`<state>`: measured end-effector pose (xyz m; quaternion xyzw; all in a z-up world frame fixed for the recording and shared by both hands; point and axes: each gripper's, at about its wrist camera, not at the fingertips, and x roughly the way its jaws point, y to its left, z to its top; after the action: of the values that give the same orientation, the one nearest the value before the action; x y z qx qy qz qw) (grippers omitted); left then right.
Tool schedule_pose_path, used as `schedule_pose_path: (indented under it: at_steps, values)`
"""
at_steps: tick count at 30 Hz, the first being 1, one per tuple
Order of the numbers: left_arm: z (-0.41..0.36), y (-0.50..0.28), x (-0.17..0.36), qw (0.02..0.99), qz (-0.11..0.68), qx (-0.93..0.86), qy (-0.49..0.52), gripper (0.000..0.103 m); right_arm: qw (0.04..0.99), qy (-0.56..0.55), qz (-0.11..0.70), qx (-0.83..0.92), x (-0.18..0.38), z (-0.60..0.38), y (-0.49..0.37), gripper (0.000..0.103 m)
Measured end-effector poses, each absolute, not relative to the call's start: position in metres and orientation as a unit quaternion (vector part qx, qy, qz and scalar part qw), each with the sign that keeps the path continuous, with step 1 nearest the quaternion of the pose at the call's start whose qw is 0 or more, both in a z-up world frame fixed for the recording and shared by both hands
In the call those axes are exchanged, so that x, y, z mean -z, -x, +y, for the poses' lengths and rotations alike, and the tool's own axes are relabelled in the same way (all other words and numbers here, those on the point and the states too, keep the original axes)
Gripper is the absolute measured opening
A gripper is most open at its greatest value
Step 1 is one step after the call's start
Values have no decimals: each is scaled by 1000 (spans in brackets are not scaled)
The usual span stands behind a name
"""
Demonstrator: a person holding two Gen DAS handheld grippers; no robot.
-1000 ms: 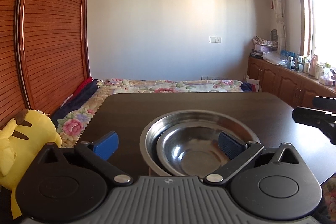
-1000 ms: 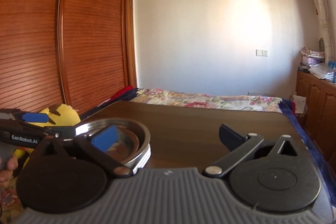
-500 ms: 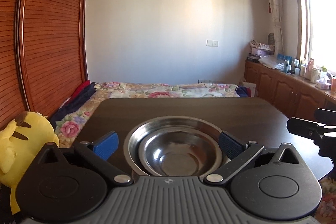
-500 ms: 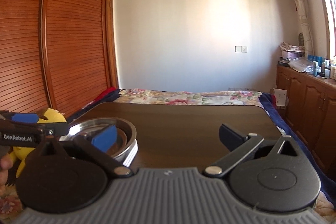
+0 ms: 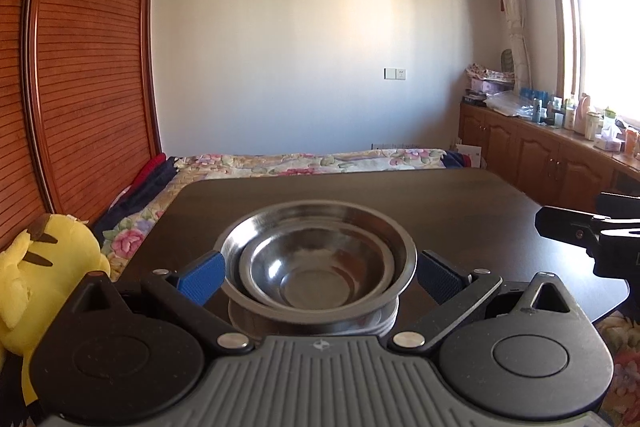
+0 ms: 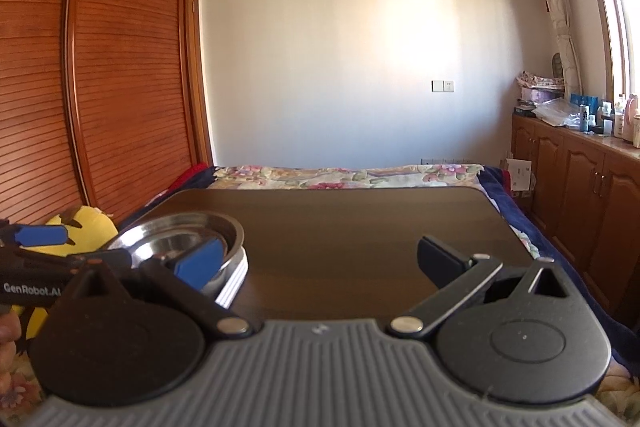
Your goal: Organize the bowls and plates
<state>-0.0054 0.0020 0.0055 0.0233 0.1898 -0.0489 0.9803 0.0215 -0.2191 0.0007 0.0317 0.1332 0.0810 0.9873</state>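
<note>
Left wrist view: bowls [image 5: 318,267] nested on plates [image 5: 384,323] near table [image 5: 460,203] left edge; my left gripper [image 5: 318,277] and right gripper [image 6: 320,263] spread, empty. Stacking looks done.

A dark wooden counter [image 5: 460,211] carries one stack of steel bowls [image 5: 318,267] near its front left corner; beyond the bowls its top is bare to the far edge.

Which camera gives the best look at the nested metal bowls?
The left wrist view: the nested metal bowls sit centred between its open fingers, insides visible. The right wrist view shows them at far left, partly hidden behind a blue finger pad.
</note>
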Motion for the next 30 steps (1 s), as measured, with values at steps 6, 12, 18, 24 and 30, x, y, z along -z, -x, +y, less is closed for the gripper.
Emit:
schedule_pose_path:
  at_steps: [6,12,18,24,30]
  values:
    - [-1,4,7,978,201,44,-30,103,986,-35,142,-73,10,-220,-23,103]
    - [2,-1,21,976,214,39,-26,103,987,-32,147,-65,20,-220,-25,103]
    - [6,-1,34,973,225,34,-23,103,985,-31,159,-61,30,-220,-28,103]
    - [6,-1,38,972,230,35,-20,103,984,-28,164,-58,33,-222,-27,103]
    - [7,-1,38,972,229,34,-22,103,984,-28,165,-58,32,-224,-27,103]
